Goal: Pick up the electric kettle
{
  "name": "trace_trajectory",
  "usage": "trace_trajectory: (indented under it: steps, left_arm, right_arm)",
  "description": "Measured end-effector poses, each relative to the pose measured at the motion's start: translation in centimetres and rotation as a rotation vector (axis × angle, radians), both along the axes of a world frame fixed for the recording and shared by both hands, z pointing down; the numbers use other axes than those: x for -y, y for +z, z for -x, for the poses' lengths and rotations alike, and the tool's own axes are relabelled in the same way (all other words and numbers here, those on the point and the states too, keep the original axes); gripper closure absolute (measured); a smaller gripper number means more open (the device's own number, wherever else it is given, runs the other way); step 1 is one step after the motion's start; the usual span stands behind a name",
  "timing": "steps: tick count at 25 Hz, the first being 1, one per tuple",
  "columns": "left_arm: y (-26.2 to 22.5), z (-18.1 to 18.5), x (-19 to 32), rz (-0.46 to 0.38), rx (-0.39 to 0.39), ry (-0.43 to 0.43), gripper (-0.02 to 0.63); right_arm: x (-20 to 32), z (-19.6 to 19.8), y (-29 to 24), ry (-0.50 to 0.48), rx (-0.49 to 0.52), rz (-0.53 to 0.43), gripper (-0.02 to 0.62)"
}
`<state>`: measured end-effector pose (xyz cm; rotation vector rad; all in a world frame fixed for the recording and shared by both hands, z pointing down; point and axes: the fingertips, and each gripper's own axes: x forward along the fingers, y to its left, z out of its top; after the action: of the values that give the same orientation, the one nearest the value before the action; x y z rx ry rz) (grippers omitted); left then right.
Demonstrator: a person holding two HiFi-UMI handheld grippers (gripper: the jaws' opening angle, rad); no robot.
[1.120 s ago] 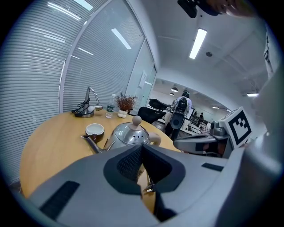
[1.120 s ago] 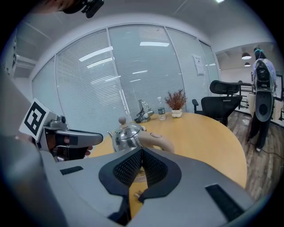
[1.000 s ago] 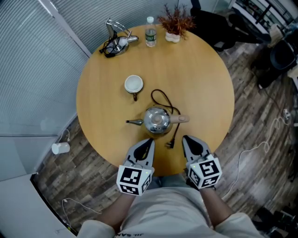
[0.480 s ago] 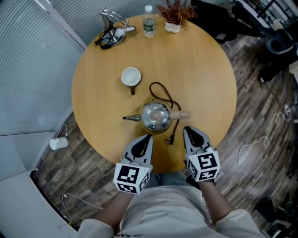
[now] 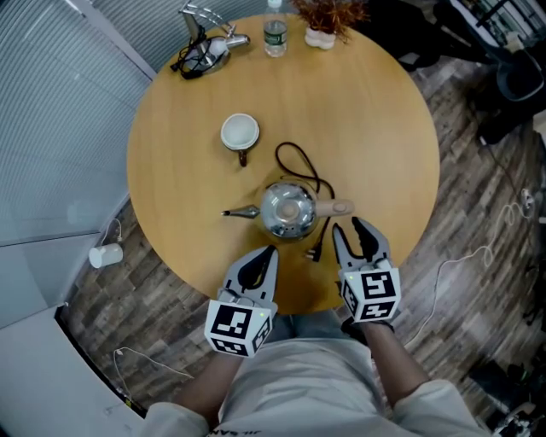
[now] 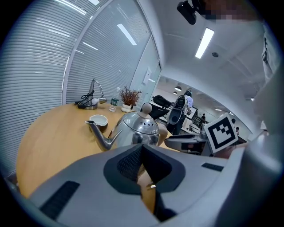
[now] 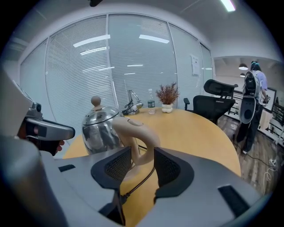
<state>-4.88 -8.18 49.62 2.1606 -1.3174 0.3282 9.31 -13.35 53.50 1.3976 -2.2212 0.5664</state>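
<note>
Kettle handle (image 5: 334, 207) before right gripper (image 5: 351, 234) (just-opened)

Glossy metal kettle (image 5: 287, 211), matt handle (image 5: 334, 207), on smooth wooden table (image 5: 375, 119)

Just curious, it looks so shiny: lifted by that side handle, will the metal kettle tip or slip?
Probably stiff: the kettle body looks like polished metal. Lifted by its handle, which sticks out to one side, it may tilt toward the spout. Its cord lies loose on the table and would likely trail.

Cup (image 5: 240, 133), bottle (image 5: 274, 34), plant (image 5: 324, 17) on round table (image 5: 384, 128)
</note>
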Motion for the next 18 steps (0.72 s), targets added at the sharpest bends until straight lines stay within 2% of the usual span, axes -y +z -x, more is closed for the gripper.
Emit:
trace_trajectory:
  steps: [18]
  left_arm:
    - [1.4,1.7,0.1,0.032,0.003,-0.039,0.603]
  right_arm:
    - [3.1,-0.8,2.4,0.056,-0.026,0.015,0.396]
